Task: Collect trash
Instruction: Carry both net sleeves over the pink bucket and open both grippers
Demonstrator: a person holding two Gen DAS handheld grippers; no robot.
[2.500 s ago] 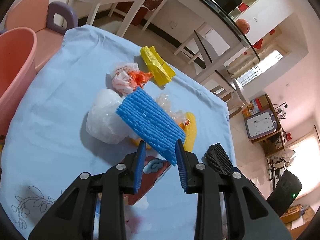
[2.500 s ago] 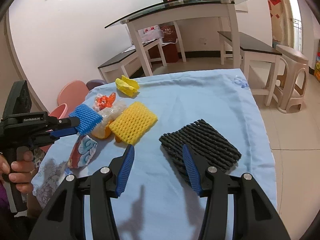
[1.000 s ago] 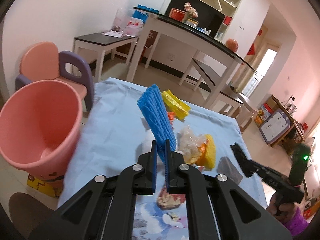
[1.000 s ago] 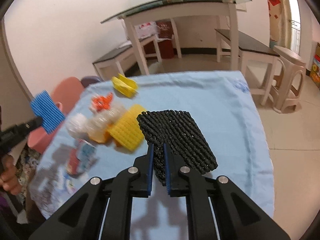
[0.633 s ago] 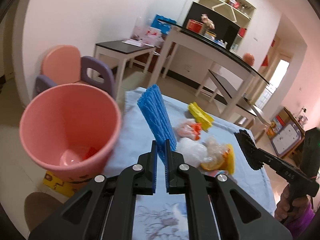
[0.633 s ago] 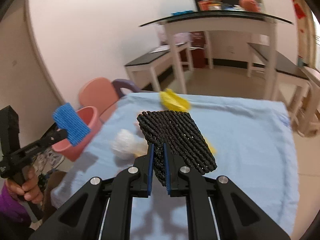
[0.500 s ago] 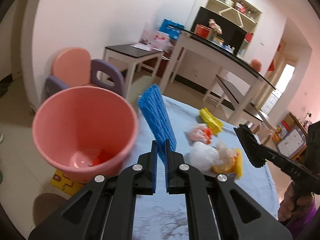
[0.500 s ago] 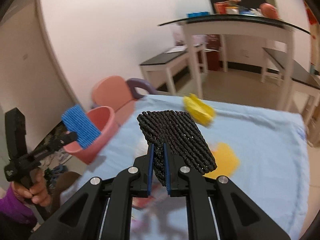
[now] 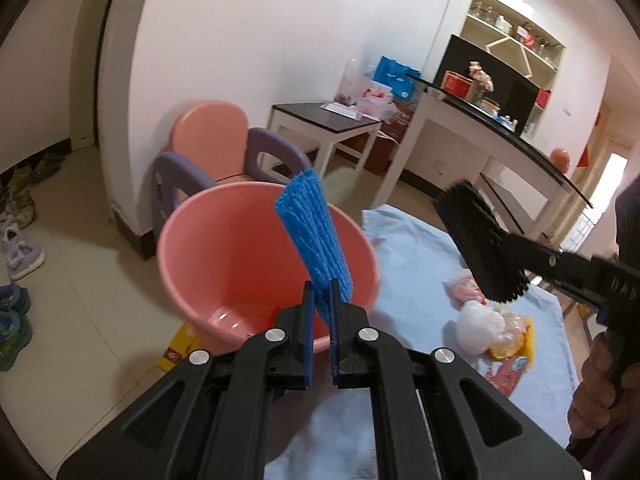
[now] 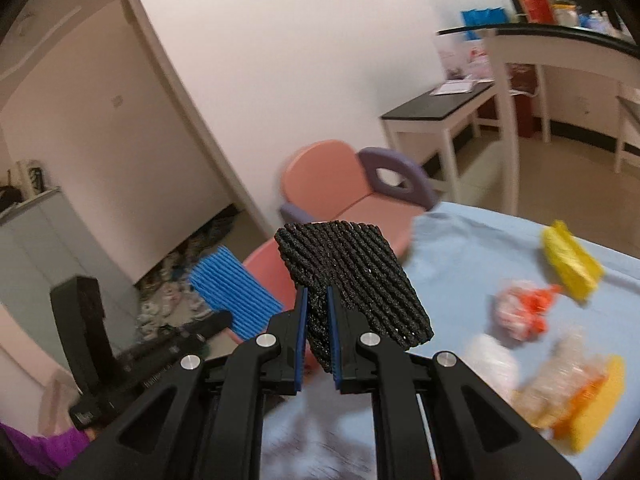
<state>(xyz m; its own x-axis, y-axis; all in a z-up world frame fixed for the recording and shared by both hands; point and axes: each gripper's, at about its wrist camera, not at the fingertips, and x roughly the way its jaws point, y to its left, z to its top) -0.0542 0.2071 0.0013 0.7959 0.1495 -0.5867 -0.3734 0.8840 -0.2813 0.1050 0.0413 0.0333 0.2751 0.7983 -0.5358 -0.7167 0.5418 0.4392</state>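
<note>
Left wrist view: the left tool [image 9: 320,332] is pinching the lower edge of a blue foam net [image 9: 314,236], which stands upright right in front of the mouth of the pink bin [image 9: 224,264]. At 3 o'clock the right tool [image 9: 516,252] reaches in from the side, pinching a black foam net [image 9: 480,248] above the blue-clothed desk [image 9: 416,256].

Right wrist view: the right tool [image 10: 317,332] is pressed on the black foam net [image 10: 352,276], with the bin's rim showing just behind it and the blue foam net [image 10: 234,294] at 9 o'clock.

By my reading, 2 pieces are lifted and about to be dropped, neither yet inside. Left on the desk are a yellow wrapper [image 10: 570,260] at 2 o'clock, an orange-and-white crumple [image 10: 522,308], a white wad [image 10: 492,364], a clear bag over yellow foam [image 10: 580,396] at 4 o'clock, and a printed packet [image 9: 508,376].

The bin stands on the floor against the desk's near edge, with a pink-and-purple chair [image 9: 224,148] behind it at 11 o'clock. Its mouth looks wide enough for both tools, though they converge closely, so one should likely release first.
</note>
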